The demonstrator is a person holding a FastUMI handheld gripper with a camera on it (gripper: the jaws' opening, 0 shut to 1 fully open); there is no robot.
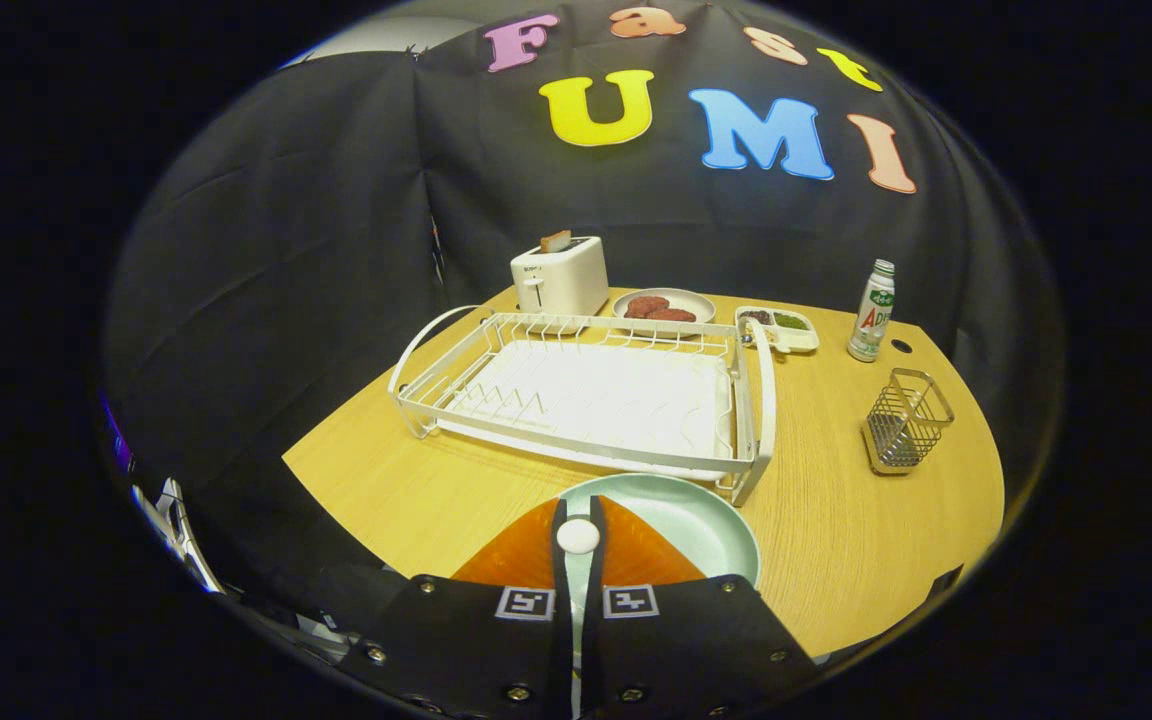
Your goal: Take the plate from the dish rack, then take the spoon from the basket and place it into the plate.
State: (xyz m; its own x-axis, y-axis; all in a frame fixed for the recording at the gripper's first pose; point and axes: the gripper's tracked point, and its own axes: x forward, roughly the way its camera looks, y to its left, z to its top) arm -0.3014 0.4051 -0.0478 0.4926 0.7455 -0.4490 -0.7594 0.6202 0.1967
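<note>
The gripper fingers pinch a white spoon narrowly, low centre, over the green plate; dish rack beyond; basket right.

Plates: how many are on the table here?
2. A pale green plate lies under the gripper, in front of the dish rack; the fingers are shut on a white spoon. A plate of food sits beyond the rack, beside the toaster.

The handheld black two-finger gripper has a matte black body studded with small round metal screws along its front edges. Each half carries one square black-and-white coded marker near the central slit. Two translucent orange wedge-shaped fingers taper forward from the markers, edged in black.
</note>
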